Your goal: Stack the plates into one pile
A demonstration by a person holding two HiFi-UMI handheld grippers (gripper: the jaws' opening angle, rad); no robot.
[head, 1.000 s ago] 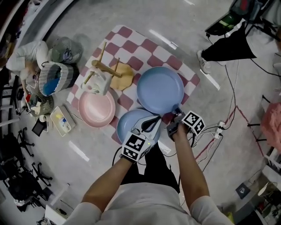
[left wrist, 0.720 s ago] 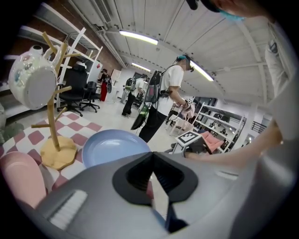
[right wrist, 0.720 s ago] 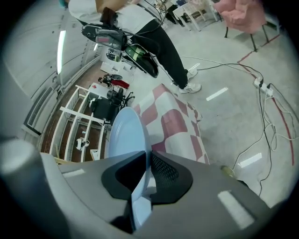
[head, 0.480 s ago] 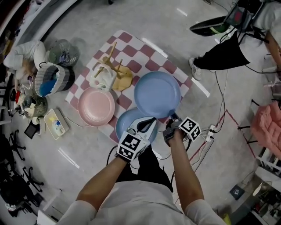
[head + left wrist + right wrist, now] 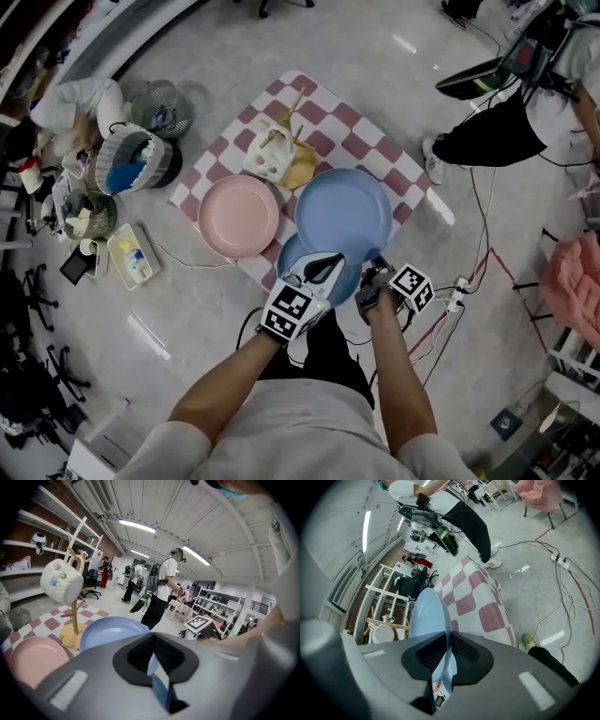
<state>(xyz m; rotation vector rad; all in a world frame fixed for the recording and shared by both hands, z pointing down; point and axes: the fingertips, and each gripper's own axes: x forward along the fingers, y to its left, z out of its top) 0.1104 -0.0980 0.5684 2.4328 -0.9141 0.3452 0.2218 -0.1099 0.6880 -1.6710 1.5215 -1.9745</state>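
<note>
Both rim-clamped: right gripper (image 5: 373, 274) on larger blue plate (image 5: 344, 211), left gripper (image 5: 326, 265) on smaller blue plate (image 5: 292, 256) (stiff, slick, chippable, I reckon).

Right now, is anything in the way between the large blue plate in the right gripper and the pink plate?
Nothing visible lies between them. The large blue plate, clamped by the right gripper, is right beside the pink plate; the mug stand is off at their far side.

The blue plate (image 5: 344, 211) and pink plate (image 5: 239, 217) look smooth, softly glossy — the checked cloth (image 5: 373, 141) matt, the mug stand (image 5: 300, 169) bare wood.
</note>
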